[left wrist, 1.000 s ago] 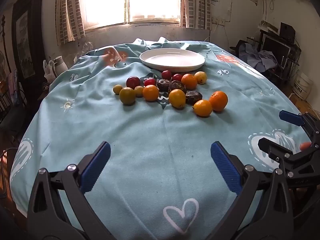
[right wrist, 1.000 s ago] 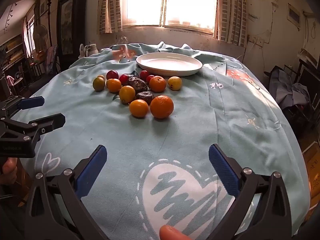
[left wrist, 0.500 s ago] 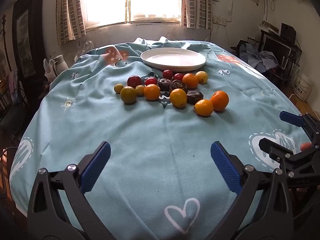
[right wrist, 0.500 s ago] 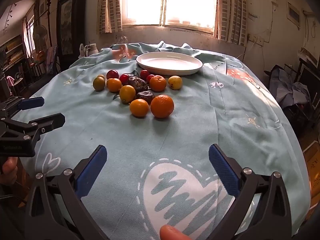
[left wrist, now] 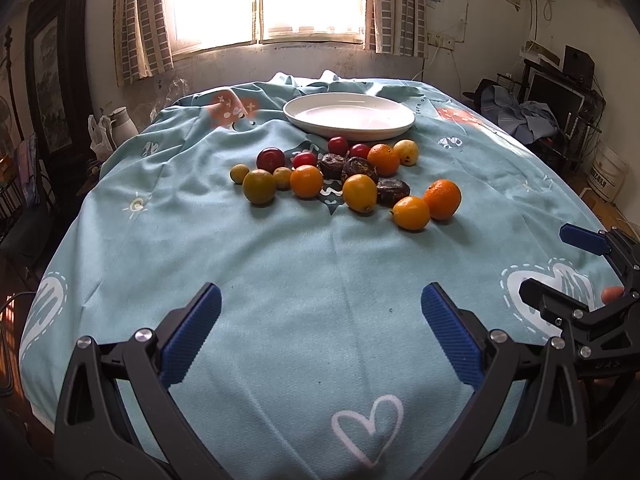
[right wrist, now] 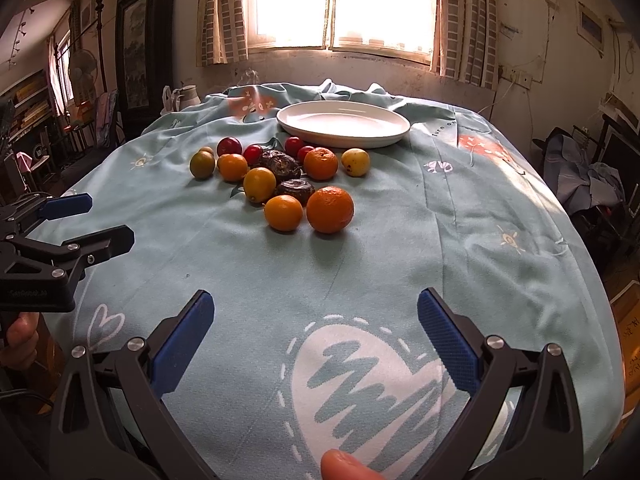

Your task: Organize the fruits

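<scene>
Several fruits lie loose on the blue tablecloth: oranges (left wrist: 442, 199) (right wrist: 330, 209), small red fruits (left wrist: 271, 159), greenish ones (left wrist: 259, 186) and dark wrinkled ones (left wrist: 393, 191). An empty white plate (left wrist: 348, 115) (right wrist: 343, 123) sits just behind them. My left gripper (left wrist: 321, 320) is open and empty, above the cloth well short of the fruits. My right gripper (right wrist: 315, 320) is open and empty, near the front edge on the right. Each gripper shows at the side of the other's view.
The table (left wrist: 320, 280) is covered by a blue cloth with heart prints. A white jug (left wrist: 120, 124) stands off the far left corner. Clutter and a white bucket (left wrist: 608, 174) stand at the right wall. A window is behind the table.
Both views have crept slightly forward toward the fruits. The fruits and the plate have not moved. Both grippers stay open.
</scene>
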`<state>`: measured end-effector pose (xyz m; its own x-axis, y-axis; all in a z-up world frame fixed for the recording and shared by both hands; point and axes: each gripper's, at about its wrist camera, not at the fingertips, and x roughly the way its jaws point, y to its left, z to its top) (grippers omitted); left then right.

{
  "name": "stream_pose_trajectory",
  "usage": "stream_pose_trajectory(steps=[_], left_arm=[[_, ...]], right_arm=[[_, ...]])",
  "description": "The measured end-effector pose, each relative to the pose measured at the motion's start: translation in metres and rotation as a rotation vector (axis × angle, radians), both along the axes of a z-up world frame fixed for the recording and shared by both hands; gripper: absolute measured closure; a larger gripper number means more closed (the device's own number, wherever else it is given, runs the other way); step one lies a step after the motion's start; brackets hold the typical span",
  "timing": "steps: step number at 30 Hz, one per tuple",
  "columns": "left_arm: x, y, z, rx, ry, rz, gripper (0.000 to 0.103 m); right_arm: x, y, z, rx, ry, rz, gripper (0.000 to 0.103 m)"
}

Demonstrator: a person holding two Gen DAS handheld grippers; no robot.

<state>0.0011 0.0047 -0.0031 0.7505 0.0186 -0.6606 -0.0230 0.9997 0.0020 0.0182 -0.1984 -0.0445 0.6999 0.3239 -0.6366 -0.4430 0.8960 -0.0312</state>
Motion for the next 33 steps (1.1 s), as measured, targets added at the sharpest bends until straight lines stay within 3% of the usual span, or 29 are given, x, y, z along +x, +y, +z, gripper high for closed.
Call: stream_pose_trajectory(steps=[33], left_arm=[[0.0009,0.0027,-0.0035,-0.003,0.008,0.01,0.002]], right_arm=[[0.0011,-0.0015,-0.0035,0.02,0.016,0.017,0.001]])
